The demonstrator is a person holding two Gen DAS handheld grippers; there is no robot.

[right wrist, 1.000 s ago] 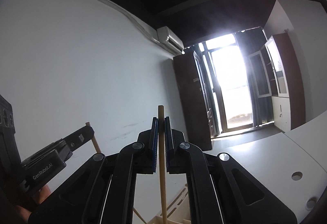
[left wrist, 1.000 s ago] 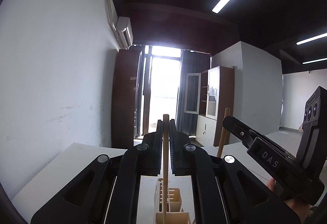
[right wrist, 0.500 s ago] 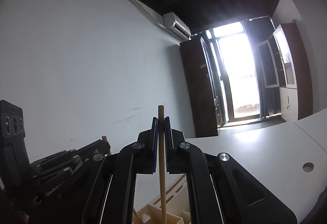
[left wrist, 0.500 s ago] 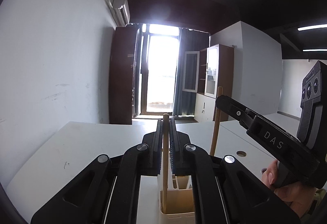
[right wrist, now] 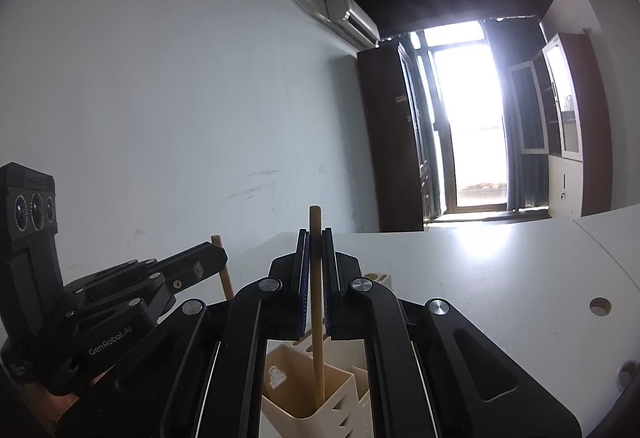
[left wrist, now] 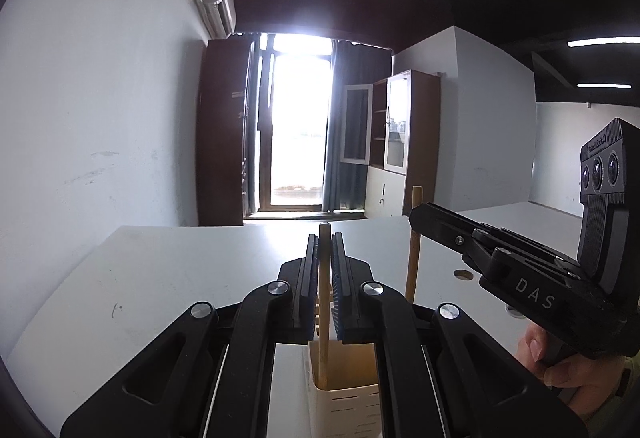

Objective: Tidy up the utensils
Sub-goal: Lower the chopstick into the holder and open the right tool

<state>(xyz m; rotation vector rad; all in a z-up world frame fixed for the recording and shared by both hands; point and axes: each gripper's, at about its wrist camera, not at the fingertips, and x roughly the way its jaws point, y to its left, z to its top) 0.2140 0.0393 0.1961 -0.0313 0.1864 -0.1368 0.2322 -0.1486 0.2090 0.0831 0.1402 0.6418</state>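
Utensils: I hold one wooden stick (left wrist: 323, 302) in my left gripper (left wrist: 325, 262) and another (right wrist: 316, 302) in my right gripper (right wrist: 315, 258), lower ends inside the cream holder (right wrist: 304, 398) on the desk (left wrist: 168, 286); releasing remains.

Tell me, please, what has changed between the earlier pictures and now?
Both grippers came down toward the cream utensil holder. The wooden stick in the left gripper and the wooden stick in the right gripper now reach into its compartments. Both grippers stay shut on their sticks; the holder has not moved.
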